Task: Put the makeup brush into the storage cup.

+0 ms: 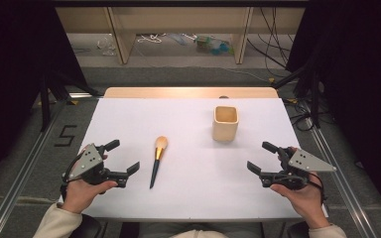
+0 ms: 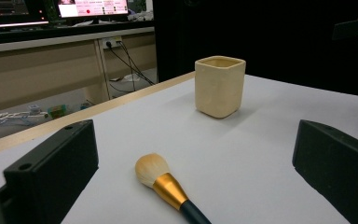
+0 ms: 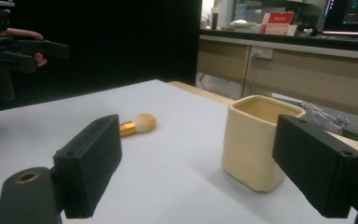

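Brush point(image 1: 157, 159) lying flat on the white worktop point(image 1: 188, 198), left of centre in the high view, bristle head toward the top of the frame, dark handle running down toward the bottom edge. Cup point(image 1: 225, 123) standing upright right of centre, well apart from the brush, mouth open.

Left gripper point(image 1: 121, 161) at lower left, fingers spread wide, nothing between them, brush just beside it. In the left gripper view, the brush head point(image 2: 151, 169) low in the middle, between the two black fingers but untouched. Right gripper point(image 1: 263, 157) at lower right, fingers likewise spread and empty; in the right gripper view, cup point(image 3: 256, 140) close ahead at right, brush point(image 3: 137, 125) farther off at centre left.

Likely light and easy to lift. Handle stiff, thin and glossy, so probably prone to slipping or rolling under a loose pinch. Bristles soft, apt to splay and give no hold. Best taken across the handle near the gold ferrule point(image 2: 170, 190), close to the balance point, keeping off the bristles. Cup probably rigid, heavier, perhaps breakable; easily tipped by a careless nudge.
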`<action>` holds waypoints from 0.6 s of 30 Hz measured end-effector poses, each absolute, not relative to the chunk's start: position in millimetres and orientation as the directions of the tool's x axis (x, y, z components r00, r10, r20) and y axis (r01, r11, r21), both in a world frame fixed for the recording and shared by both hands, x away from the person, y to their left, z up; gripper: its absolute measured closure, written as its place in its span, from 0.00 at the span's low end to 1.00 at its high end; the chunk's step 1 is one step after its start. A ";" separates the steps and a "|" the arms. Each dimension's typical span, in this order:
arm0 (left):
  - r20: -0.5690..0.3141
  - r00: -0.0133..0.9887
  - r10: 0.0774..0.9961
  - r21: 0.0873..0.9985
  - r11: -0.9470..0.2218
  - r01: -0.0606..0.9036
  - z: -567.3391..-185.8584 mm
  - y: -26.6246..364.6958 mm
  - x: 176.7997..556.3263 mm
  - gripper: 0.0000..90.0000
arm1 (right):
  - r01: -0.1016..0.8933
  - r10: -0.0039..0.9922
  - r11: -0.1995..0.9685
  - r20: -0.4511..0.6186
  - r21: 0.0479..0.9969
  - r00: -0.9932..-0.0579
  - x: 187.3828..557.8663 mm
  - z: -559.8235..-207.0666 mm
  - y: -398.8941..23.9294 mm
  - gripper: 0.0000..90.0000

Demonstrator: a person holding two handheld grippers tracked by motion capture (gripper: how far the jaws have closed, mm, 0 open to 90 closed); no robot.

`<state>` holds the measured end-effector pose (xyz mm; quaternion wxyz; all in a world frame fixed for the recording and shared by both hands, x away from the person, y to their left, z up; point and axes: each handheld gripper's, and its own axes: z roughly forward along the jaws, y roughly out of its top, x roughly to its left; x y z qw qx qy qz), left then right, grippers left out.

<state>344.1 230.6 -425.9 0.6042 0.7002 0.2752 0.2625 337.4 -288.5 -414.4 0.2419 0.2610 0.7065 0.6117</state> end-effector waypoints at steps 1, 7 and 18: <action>0.030 0.712 0.702 0.992 -0.110 0.066 -426.2 229.4 345.3 0.00 | 0.068 0.668 0.118 -0.029 0.991 -0.744 337.7 -414.5 -288.7 0.19; 0.046 0.700 0.712 0.992 -0.112 0.049 -423.0 225.2 352.4 0.00 | 0.068 0.670 0.118 -0.029 0.991 -0.742 337.8 -414.7 -287.9 0.19; 0.016 0.683 0.730 0.996 -0.072 0.053 -419.6 217.4 367.2 0.00 | 0.068 0.671 0.116 -0.028 0.991 -0.741 337.5 -414.5 -287.8 0.19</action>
